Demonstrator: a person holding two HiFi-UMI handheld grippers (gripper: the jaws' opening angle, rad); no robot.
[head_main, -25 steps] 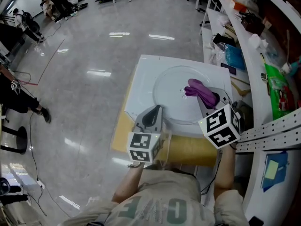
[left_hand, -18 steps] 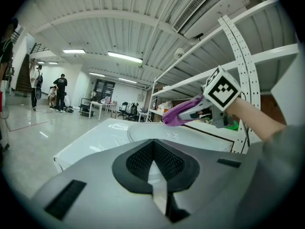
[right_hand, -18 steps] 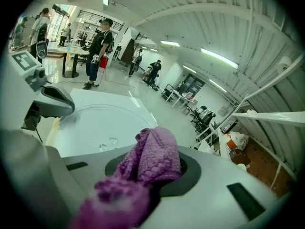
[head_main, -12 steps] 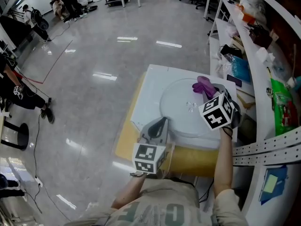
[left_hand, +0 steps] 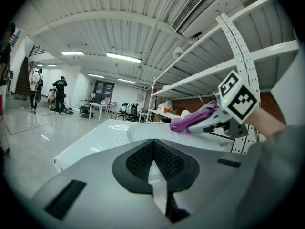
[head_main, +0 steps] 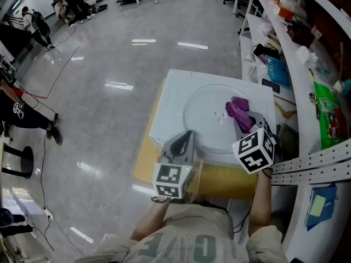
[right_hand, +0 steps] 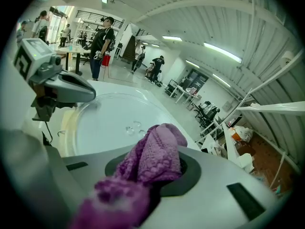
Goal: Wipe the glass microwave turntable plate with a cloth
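The white table (head_main: 169, 97) is taking up the middle of the head view, and the plate (head_main: 204, 126) is lying flat on it, covering most of its width. The plate is round, clear glass with a low raised rim, and the white top is showing through it.

I am holding my left gripper (left_hand: 153, 165) at the plate's near left edge. Its jaws are drawn close together on the rim, and a thin pale sliver of it is showing between the dark pads (left_hand: 136, 159). From there the plate is spreading away ahead of these jaws and to their right.

I am reaching my right gripper (right_hand: 157, 175) in from the near right, over the plate's near right rim. Its jaws are pinching the cloth (head_main: 239, 111), which is filling the dark hollow between them.

The cloth is purple, nubby and bunched into a thick roll. One end is trailing back over the jaws, and the other is sticking out past the tips over the right half of the plate. Whether that front end is pressing on the glass or hanging just off it, I cannot tell.

A few small clear bumps (head_main: 220, 115) are sitting at the plate's centre, just left of the cloth and apart from it. The left gripper is lying well apart from the cloth, across the near side of the plate.
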